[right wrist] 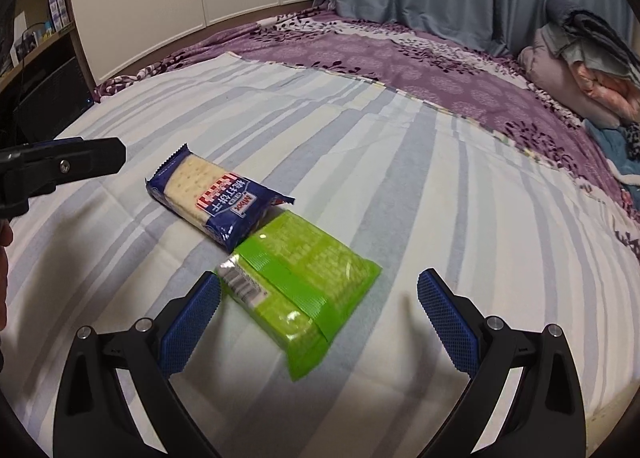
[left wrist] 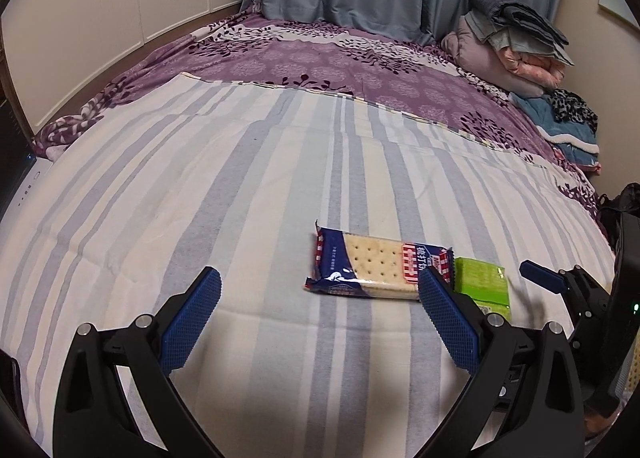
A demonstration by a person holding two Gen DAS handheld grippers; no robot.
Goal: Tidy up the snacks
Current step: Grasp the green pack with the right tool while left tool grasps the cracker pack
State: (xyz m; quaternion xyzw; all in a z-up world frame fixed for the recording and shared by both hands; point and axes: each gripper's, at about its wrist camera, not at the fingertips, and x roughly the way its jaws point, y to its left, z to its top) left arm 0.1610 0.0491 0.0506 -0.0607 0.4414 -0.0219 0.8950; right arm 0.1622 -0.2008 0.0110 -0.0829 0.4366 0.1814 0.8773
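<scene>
Right tongs (right wrist: 319, 322) gaping, empty — green snack pack (right wrist: 304, 294) lying between the blue pads.
Left tongs (left wrist: 320, 316) equally wide, empty, low over the striped bed sheet (left wrist: 200, 198); cracker pack (left wrist: 376, 268) touches the green one.

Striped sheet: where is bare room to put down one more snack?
The striped sheet is bare right of the green packet and behind the blue cracker packet, up to the purple bedspread. It is crowded where the two packets touch.
</scene>
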